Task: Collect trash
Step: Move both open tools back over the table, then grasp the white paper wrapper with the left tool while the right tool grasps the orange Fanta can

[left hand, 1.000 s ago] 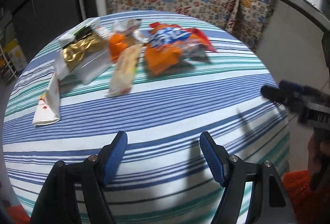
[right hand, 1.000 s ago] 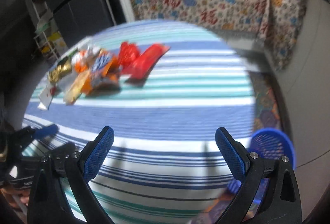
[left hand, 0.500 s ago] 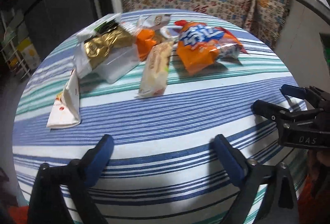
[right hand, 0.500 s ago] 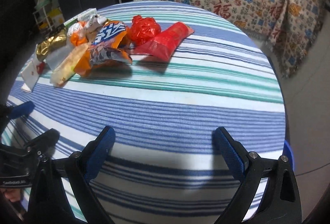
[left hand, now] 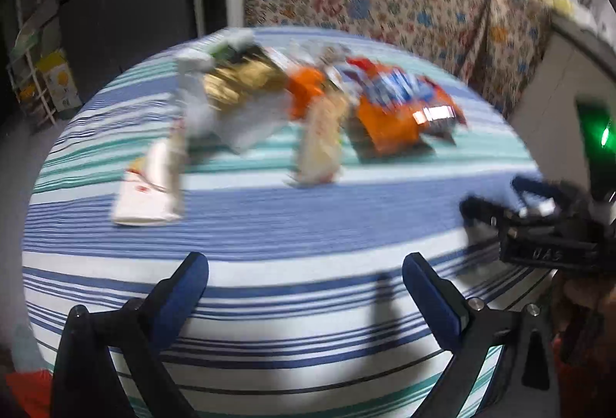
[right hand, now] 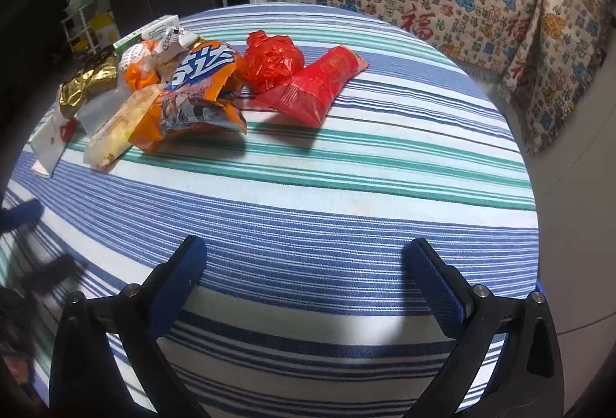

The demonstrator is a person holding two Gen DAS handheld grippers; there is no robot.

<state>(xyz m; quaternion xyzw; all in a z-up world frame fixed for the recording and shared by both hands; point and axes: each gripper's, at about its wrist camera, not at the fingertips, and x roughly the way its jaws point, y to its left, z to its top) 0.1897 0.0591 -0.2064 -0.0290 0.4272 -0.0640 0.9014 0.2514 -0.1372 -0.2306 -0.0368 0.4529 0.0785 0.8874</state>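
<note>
Crumpled snack wrappers, including an orange foil chip bag (right hand: 192,98) and a red plastic pouch (right hand: 315,86), lay clustered at the far side of the round striped tablecloth (right hand: 327,210). Left gripper (left hand: 304,287), its jaws just opened wide, held nothing; right gripper (right hand: 308,275) likewise gaped empty, both apparently readied for approach.

Two hand-held grippers: the left hand-held gripper (left hand: 304,287) and the right hand-held gripper (right hand: 306,273). One surface (right hand: 346,194). On it, beside the orange bag (right hand: 192,94): two red wrappers (right hand: 315,86), one gold wrapper (right hand: 86,84), one beige packet (right hand: 115,127), one white packet (right hand: 48,142). The rest of the pile is too jumbled to count.
</note>
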